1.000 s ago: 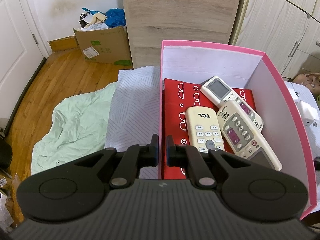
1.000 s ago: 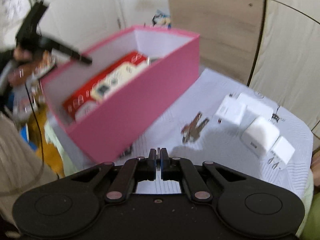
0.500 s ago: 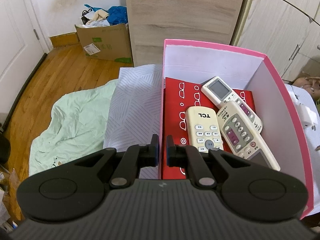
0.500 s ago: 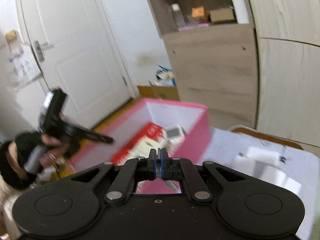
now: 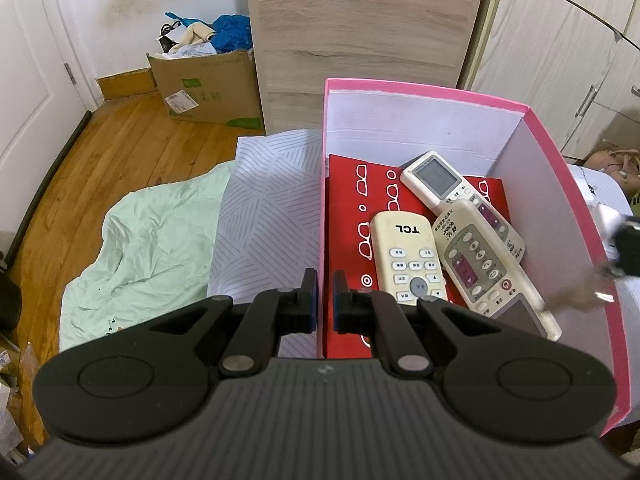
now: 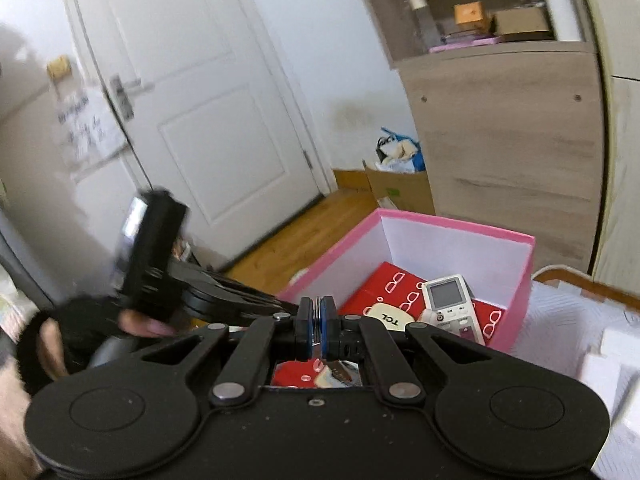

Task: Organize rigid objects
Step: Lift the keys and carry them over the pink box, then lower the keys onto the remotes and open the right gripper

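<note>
A pink box (image 5: 440,92) stands on the patterned tablecloth (image 5: 260,208). Inside it lie a red case with glasses print (image 5: 348,200), a cream TCL remote (image 5: 408,256) and two more remotes (image 5: 440,176) (image 5: 480,264). My left gripper (image 5: 323,300) is shut on the box's left wall. My right gripper (image 6: 319,316) is shut on a bunch of keys (image 6: 340,372), which hangs below its pads. It hovers above the near part of the pink box (image 6: 452,220). In the left wrist view the keys (image 5: 576,300) show blurred over the box's right wall.
White chargers (image 6: 600,364) lie on the table to the right of the box. A cardboard box (image 5: 208,88) sits on the wooden floor beside a wooden cabinet (image 5: 360,40). A green sheet (image 5: 152,220) hangs off the table's left side. A white door (image 6: 192,100) stands behind.
My right gripper has lifted the keys off the table and swung left and up, over the pink box. The left gripper and the box have stayed put.
</note>
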`<state>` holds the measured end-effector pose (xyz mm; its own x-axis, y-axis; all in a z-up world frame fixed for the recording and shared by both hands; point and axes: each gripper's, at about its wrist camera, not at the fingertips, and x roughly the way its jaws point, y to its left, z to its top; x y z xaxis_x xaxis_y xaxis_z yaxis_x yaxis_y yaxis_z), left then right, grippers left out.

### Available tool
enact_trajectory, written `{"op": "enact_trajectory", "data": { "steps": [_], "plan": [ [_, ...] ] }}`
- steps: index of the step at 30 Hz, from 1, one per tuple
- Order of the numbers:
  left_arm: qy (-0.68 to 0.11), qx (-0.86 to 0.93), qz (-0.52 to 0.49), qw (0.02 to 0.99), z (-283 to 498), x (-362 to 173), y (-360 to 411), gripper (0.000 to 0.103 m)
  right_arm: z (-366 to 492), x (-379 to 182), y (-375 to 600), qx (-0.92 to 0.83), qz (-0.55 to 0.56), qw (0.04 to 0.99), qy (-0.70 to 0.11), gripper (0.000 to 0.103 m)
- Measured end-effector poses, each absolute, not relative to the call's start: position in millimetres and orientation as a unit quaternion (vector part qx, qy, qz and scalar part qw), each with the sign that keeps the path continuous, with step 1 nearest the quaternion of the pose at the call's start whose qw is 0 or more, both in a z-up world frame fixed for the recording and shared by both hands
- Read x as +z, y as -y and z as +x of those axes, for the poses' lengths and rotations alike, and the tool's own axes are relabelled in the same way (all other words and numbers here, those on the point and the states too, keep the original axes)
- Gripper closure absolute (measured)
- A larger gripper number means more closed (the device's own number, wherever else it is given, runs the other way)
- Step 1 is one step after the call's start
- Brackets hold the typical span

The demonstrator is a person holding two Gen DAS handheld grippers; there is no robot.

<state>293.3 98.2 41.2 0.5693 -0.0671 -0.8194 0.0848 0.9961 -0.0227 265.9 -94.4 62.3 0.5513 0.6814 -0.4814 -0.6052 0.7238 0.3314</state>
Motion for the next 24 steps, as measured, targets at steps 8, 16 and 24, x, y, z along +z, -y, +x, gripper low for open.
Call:
{"op": "enact_trajectory", "data": {
  "steps": [8, 16, 24],
  "plan": [
    [-0.461, -0.046, 0.011, 0.886, 292, 40, -99, 0.098, 294, 32, 83, 0.301, -0.004, 0.889, -0.346, 0.098],
    [-0.46, -0.047, 0.013, 0.886, 293, 40, -99, 0.098, 288, 24, 66, 0.261, -0.102, 0.901, -0.33, 0.098],
    [-0.459, -0.046, 0.015, 0.887, 293, 40, -99, 0.098, 301, 21, 47, 0.202, -0.176, 0.913, -0.308, 0.098]
  ]
}}
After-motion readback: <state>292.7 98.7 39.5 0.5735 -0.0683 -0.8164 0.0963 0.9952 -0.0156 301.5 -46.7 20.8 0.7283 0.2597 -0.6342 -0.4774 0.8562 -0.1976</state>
